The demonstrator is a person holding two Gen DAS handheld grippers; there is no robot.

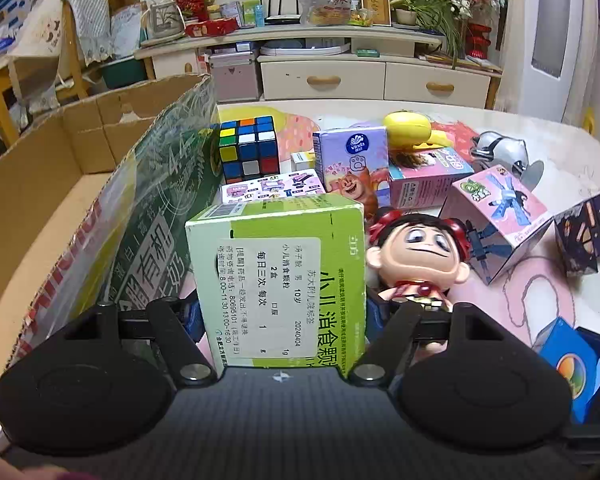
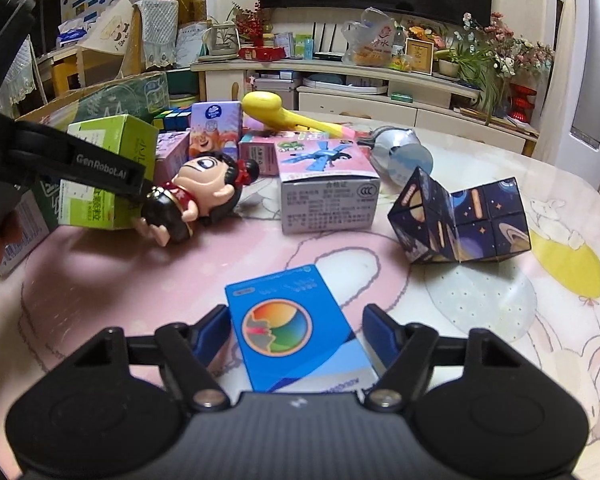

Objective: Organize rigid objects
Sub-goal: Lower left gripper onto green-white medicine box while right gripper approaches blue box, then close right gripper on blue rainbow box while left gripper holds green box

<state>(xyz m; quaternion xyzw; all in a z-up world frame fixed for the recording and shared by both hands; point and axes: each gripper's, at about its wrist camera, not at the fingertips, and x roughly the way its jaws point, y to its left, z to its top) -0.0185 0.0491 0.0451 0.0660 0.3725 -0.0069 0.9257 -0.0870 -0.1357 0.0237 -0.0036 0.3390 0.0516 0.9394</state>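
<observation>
The left tongs (image 1: pixel 282 312) straddled the green cardboard medicine box with a white printed label (image 1: pixel 278 276), which stood near the counter's left edge, just beside the large open brown cardboard carton (image 1: pixel 40 184); its blue pads sat at the box's two sides, but whether they pressed was not clear, so I could not tell if the grip was made. The right tongs (image 2: pixel 294 334) stood released around the flat blue cardboard box with a rainbow-coloured disc (image 2: pixel 290 324), which lay near the front edge of the pink-patterned counter (image 2: pixel 112 272); the left pad looked close to the box while a gap showed at the right pad. Both boxes seemed light, stiff but crushable, with glossy faces that could slip, so I judged a gentle hold across the narrow sides, near mid-length, to be best. The green box touched the plastic doll figure with red hair bobbles (image 1: pixel 418 252), which lay on its side and might have been dragged along. The carton's floor was mostly hidden by its wall, the lower ends of both boxes were cut off behind the tong bodies, and a person's hand showed only as a dark sliver at the frame's edge.
</observation>
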